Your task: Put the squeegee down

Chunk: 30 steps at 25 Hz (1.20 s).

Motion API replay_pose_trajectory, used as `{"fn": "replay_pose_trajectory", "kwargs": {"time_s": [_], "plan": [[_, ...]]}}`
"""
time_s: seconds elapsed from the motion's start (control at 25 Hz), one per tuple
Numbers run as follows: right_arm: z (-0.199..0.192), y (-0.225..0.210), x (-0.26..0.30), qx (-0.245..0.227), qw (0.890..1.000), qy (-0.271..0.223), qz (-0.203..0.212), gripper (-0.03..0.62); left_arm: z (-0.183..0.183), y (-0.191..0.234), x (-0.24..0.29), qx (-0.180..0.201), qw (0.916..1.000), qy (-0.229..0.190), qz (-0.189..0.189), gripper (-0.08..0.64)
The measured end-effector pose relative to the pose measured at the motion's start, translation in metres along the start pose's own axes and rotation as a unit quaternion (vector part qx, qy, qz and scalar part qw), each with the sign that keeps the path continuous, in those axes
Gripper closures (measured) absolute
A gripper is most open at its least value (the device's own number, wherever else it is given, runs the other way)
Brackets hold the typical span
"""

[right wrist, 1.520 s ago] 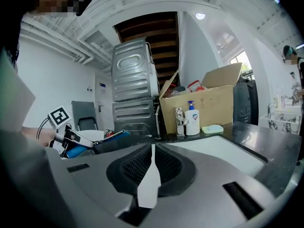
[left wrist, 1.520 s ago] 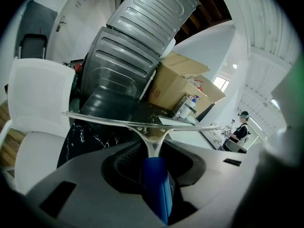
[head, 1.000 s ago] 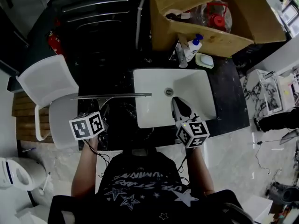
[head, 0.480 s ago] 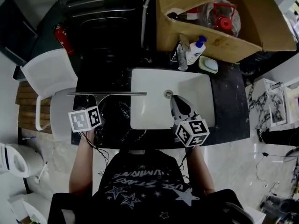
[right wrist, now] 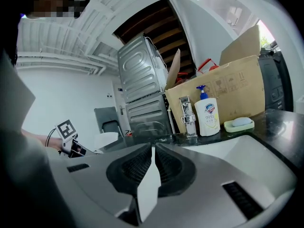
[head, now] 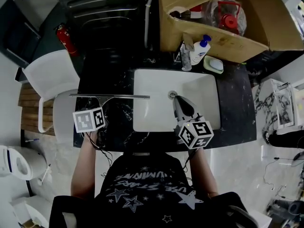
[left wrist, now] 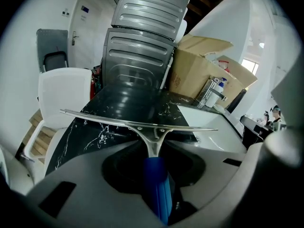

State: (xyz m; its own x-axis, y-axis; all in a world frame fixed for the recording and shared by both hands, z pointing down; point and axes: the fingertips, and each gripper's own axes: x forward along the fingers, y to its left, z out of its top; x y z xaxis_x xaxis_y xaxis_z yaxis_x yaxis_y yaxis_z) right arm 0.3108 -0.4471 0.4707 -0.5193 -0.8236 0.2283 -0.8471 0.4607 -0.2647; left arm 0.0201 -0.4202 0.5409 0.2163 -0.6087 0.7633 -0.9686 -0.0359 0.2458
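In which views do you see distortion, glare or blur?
Head view: dim, corners bent, white sink bright against the black counter. Left gripper view: strong fisheye with a dark round border, reflections on the counter, the squeegee blade sharp, its blue handle near the lens soft. Right gripper view: same fisheye, a mosaic patch at top left.

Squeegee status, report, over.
Left gripper shut on blue-handled steel squeegee. Right gripper shut, empty, over white sink. Blade above black marble counter; nothing seen beneath.
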Motion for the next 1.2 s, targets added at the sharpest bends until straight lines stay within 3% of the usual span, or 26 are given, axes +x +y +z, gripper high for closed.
{"fn": "replay_pose_trajectory", "kwargs": {"time_s": [0.84,1.08,1.2], "plan": [[-0.002,0.014,0.004,-0.003,1.000,0.000,-0.016,0.537,0.001,0.001,0.008,-0.011,0.9995,0.013,-0.025,0.418],[0.003,0.025,0.002,-0.009,0.999,-0.005,-0.033,0.537,0.002,-0.011,0.004,0.001,0.9962,0.018,-0.085,0.295],[0.005,0.035,0.001,-0.014,0.999,-0.010,-0.044,0.537,0.006,-0.010,-0.006,0.009,0.9948,0.006,-0.101,0.280]]}}
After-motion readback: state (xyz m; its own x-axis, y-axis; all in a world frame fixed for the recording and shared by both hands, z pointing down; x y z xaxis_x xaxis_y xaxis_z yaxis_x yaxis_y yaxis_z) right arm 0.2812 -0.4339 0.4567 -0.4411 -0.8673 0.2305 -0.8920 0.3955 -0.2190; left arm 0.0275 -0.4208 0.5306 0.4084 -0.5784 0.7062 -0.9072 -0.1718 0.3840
